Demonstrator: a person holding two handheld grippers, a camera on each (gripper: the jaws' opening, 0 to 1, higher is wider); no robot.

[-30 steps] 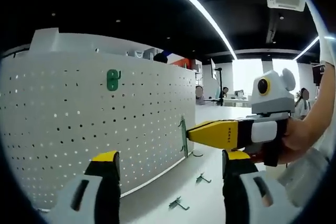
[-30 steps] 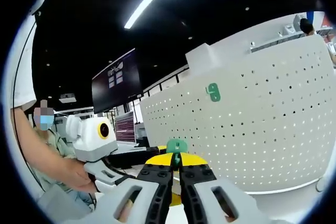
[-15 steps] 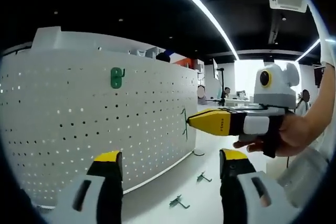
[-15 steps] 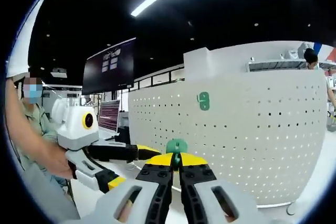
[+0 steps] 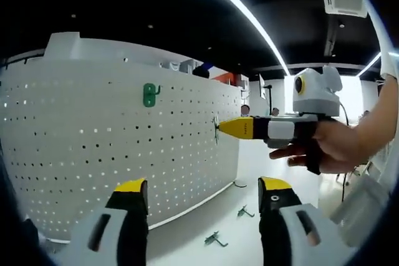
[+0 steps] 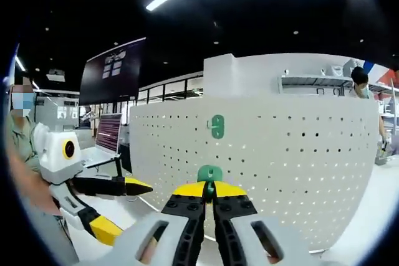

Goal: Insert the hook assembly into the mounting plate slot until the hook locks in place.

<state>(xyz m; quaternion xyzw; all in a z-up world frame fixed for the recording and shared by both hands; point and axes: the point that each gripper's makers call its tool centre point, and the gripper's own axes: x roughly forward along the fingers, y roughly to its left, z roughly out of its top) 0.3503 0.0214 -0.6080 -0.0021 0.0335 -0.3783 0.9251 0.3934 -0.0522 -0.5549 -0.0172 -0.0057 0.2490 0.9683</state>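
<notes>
A white pegboard mounting plate (image 5: 93, 154) (image 6: 293, 154) stands upright on the table, with one green hook (image 5: 150, 95) (image 6: 216, 126) hanging high on it. My right gripper (image 6: 210, 192) is shut on a second green hook (image 6: 210, 173), held in front of the plate's face. In the left gripper view the right gripper (image 5: 219, 128) comes in from the right, a hand around it, and its yellow tip holds that hook (image 5: 216, 129) close to the plate's right end. My left gripper (image 5: 201, 194) stands open and holds nothing; it also appears low on the left (image 6: 121, 207).
Two loose green hooks (image 5: 214, 238) (image 5: 244, 212) lie on the white table beside the plate's foot. A person (image 6: 22, 147) stands on the left behind the left gripper. Screens and desks fill the room beyond.
The right gripper has risen with its hook and moved closer to the plate's face. The right gripper view has swung so the plate faces it more squarely. The left gripper has stayed open.
</notes>
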